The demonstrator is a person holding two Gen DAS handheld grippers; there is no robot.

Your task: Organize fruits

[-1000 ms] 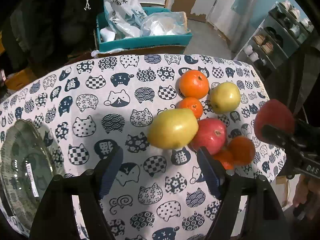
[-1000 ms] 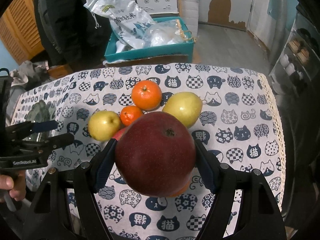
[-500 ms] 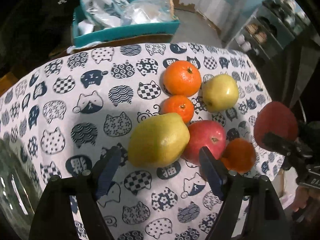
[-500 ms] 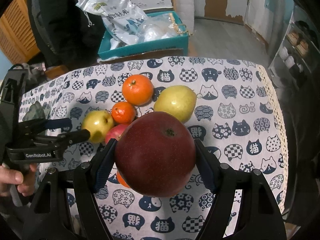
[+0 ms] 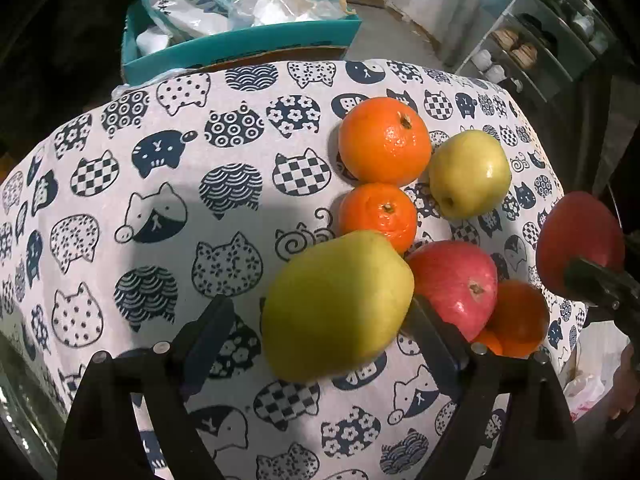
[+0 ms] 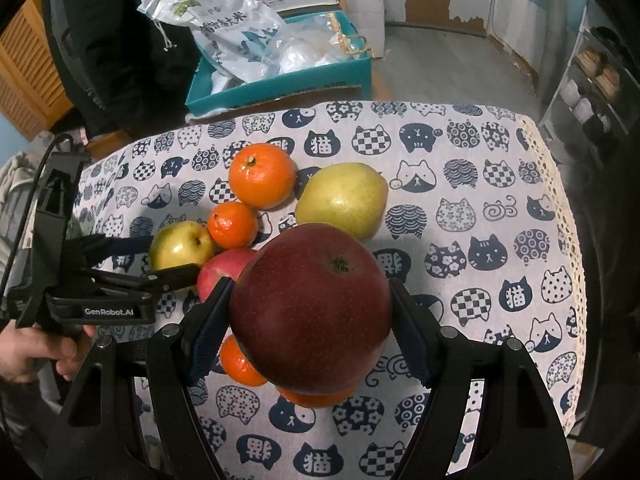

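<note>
A yellow-green fruit (image 5: 336, 304) lies low on the cat-print cloth (image 5: 160, 200), against a red apple (image 5: 452, 284). My left gripper (image 5: 322, 304) straddles it with jaws opening, and a clear gap shows at the left pad. The right wrist view shows the same fruit (image 6: 182, 246) at the left gripper's (image 6: 168, 258) tips. My right gripper (image 6: 310, 292) is shut on a dark red apple (image 6: 312, 312), held above the pile. A big orange (image 5: 384, 140), a small orange (image 5: 378, 216), a yellow-green pear (image 5: 470, 176) and more oranges (image 5: 516, 316) cluster together.
A teal box (image 5: 240, 44) full of plastic bags stands beyond the table's far edge. A glass dish rim (image 5: 20, 400) shows at the lower left. A shelf rack (image 5: 540, 40) stands at the right. The cloth's lace edge (image 6: 560, 200) marks the table's right side.
The left gripper sank toward the cloth with the yellow-green fruit and its jaws spread apart, leaving a gap at one pad. The right gripper still holds the dark red apple.
</note>
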